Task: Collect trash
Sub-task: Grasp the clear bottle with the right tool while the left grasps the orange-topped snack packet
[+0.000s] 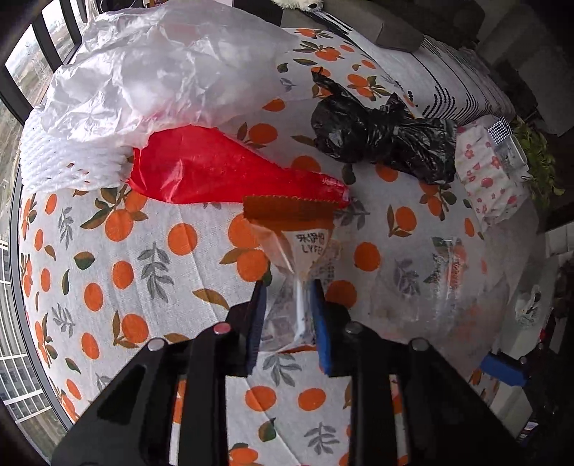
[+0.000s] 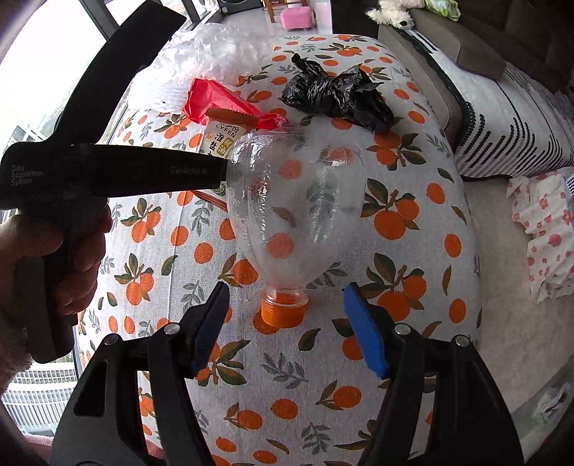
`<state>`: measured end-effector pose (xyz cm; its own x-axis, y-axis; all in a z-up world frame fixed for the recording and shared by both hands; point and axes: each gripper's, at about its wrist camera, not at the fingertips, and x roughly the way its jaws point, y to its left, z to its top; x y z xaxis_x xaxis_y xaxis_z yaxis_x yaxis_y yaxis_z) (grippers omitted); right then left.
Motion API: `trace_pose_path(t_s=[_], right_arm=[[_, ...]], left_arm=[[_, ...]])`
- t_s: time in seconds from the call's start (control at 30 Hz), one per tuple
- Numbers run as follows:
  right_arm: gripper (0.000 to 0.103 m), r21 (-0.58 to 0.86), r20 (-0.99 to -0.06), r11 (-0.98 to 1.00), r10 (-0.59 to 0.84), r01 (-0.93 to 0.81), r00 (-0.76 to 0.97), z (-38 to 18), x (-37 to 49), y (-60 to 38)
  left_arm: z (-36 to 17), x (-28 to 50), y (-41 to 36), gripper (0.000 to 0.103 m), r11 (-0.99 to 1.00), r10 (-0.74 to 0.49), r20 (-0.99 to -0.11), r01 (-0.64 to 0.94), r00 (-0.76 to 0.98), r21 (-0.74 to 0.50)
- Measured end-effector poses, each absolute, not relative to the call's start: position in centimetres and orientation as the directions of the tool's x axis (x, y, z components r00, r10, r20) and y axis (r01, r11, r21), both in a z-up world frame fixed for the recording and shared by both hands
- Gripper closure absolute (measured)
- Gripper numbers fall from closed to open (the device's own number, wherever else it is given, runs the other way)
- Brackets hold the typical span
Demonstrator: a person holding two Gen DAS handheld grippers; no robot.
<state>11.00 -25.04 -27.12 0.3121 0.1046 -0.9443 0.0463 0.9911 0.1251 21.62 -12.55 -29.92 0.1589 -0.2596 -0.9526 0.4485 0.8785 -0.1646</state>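
**Wrapper pinched, bottle waiting**

The left gripper [image 1: 288, 286] is closed on a snack wrapper [image 1: 301, 247]. The right gripper [image 2: 287, 301] stands wide around the orange-capped bottle [image 2: 290, 200] lying on the tablecloth [image 2: 412, 286]. Beyond lie a red bag [image 1: 215, 168] and black bag [image 1: 380, 139].

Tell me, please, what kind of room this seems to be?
Probably a home living room: a grey sofa with a plush toy, a table under an orange-print tablecloth, and big windows overlooking buildings.
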Motion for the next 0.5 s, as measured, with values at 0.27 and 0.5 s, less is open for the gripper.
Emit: trace_pose_path(t_s=[0.27,0.5], right_arm=[[0.039,0.13,-0.947,0.99,0.108,0.054,0.301,-28.4,11.9,-24.8],[0.039,0.125,-0.95,0.99,0.099,0.067,0.296,-29.6,12.8,-24.3]], left_arm=[[-28.7,20.8,-12.1,0.092,0.878,-0.284,-0.94,0.446,0.191,-0.174],[-27.4,20.6,-9.7,0.093,0.889,-0.287,-0.935,0.421,0.209,-0.179]])
